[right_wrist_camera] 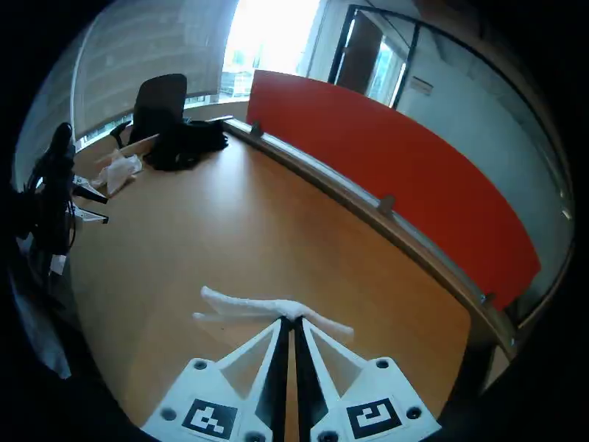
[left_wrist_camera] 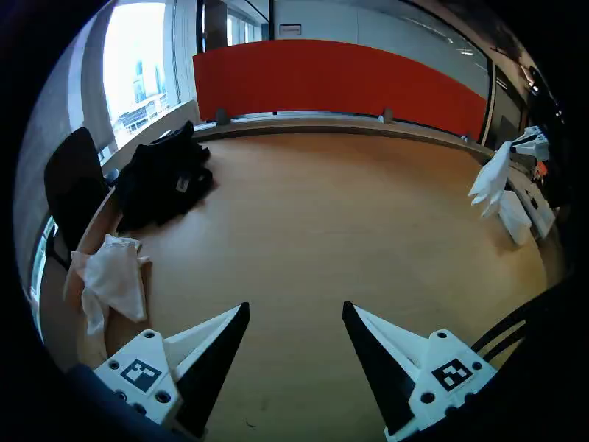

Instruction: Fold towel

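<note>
Towel (right_wrist_camera: 250, 306) hangs bunched over the table (right_wrist_camera: 221, 221), pinched between the pressed-together fingers of my right gripper (right_wrist_camera: 293, 322). My left gripper (left_wrist_camera: 295, 305) is spread and holds nothing. No fold shows yet, so I judge everything remains: spreading, then folding.

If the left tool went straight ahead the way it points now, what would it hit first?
No object lies in its line: the left tool points over bare desk. It looks tilted down, so it would probably touch the desk first; if level, the red partition at the far edge. Depth is unclear.
</note>
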The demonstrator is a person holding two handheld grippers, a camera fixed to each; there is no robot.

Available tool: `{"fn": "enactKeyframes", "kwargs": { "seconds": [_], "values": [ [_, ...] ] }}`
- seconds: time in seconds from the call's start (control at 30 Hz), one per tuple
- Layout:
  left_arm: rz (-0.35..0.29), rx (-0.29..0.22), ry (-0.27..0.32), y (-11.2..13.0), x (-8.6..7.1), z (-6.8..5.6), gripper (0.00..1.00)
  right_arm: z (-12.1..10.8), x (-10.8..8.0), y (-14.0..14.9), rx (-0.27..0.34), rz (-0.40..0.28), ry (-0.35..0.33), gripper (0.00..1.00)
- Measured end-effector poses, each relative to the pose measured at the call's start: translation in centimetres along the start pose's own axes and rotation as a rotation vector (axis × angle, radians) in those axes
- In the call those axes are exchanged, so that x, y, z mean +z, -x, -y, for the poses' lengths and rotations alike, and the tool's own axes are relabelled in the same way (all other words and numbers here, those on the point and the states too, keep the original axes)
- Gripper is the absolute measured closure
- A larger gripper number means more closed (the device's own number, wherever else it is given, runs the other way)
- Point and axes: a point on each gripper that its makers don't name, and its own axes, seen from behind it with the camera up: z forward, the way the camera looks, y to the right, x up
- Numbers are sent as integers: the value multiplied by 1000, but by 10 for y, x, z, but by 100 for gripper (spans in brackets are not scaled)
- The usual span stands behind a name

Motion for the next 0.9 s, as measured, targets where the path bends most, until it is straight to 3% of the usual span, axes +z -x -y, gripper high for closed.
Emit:
{"fn": "enactKeyframes", "kwargs": {
  "seconds": [0.37,0.9],
  "values": [
    [13,5,-12,2,1,1,7,-69,-19,31,1,61,82,95],
    [23,20,-19,0,2,-8,6,-151,-44,58,36,109,183,95]
  ]
}}
